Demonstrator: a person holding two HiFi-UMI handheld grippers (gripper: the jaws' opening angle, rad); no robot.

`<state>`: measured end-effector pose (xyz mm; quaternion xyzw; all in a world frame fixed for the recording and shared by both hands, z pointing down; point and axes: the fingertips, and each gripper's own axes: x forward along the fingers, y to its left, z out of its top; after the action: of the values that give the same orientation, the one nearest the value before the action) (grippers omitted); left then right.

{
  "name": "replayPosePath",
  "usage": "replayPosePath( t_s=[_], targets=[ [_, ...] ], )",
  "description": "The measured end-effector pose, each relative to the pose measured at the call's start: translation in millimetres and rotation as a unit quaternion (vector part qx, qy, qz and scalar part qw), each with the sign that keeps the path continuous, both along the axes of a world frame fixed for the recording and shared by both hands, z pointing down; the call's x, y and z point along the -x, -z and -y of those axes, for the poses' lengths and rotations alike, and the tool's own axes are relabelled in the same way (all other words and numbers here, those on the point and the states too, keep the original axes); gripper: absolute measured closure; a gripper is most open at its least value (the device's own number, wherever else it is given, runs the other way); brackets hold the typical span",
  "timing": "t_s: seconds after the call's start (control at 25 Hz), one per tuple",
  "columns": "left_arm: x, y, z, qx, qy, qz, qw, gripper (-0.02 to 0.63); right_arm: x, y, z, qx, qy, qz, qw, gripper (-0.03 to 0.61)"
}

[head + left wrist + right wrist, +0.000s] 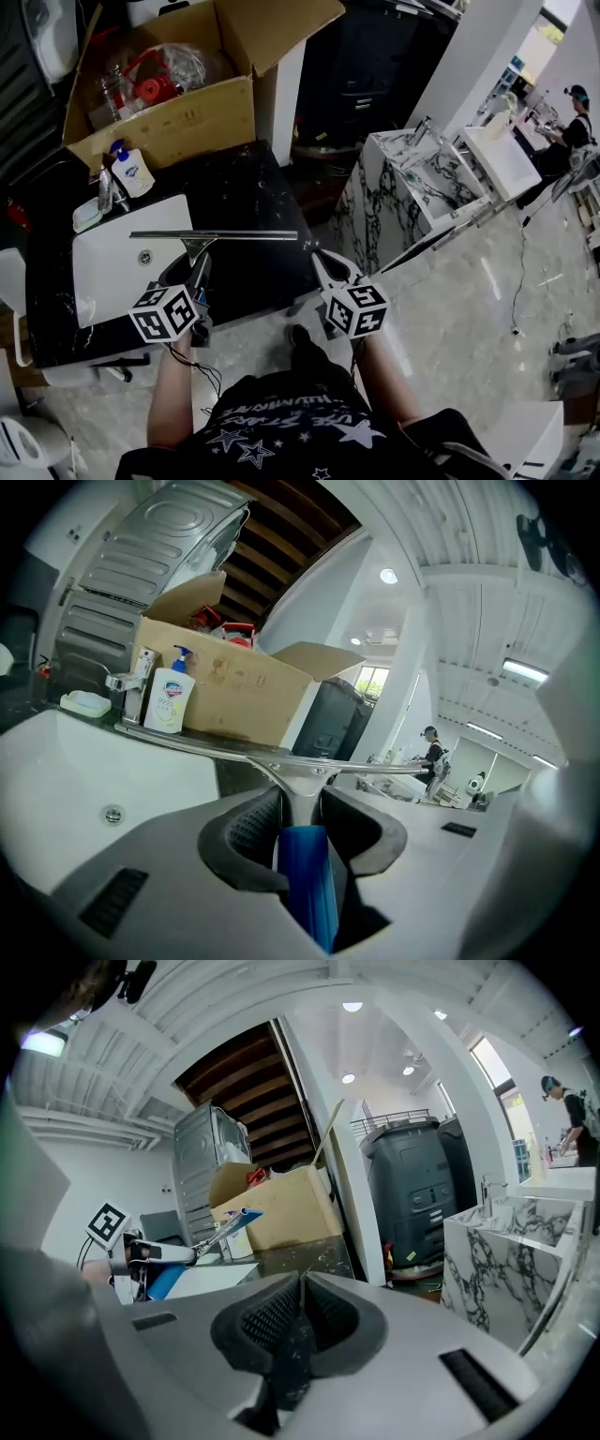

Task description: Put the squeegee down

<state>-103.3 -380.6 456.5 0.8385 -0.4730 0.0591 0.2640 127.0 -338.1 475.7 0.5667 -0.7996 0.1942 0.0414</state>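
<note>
My left gripper (pixel 199 263) is shut on the squeegee's blue handle (pixel 307 874). The squeegee (pixel 214 236) is a long metal blade on a metal neck; its blade lies crosswise above the white sink (pixel 112 258) and the black counter (pixel 253 202). In the left gripper view the blade (pixel 272 753) runs across in front of the jaws, with the neck between the pads. My right gripper (pixel 326 265) is shut with nothing in it, to the right of the squeegee near the counter's front right corner. In the right gripper view the squeegee (pixel 211 1229) and left gripper show at the left.
An open cardboard box (pixel 178 94) with red items stands at the counter's back. A soap pump bottle (pixel 134 171), a tap (pixel 104 187) and a soap dish (pixel 86 217) sit behind the sink. A marble-patterned counter (pixel 412 187) stands to the right. A person (pixel 572 127) works far right.
</note>
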Motion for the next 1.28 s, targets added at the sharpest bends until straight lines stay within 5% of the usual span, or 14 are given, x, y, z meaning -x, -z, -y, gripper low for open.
replayPosePath(
  t_s=[0.8,1.28],
  targets=[
    [-102,-25,136,0.042,0.084,0.026,0.9953,0.462,-93,-9,158,0.01,0.088,0.013,0.996,0.528],
    [-129,-67,182,0.116,0.131,0.035,0.9839,0.46,-120,-28,204,0.022,0.114,0.024,0.993,0.528]
  ],
)
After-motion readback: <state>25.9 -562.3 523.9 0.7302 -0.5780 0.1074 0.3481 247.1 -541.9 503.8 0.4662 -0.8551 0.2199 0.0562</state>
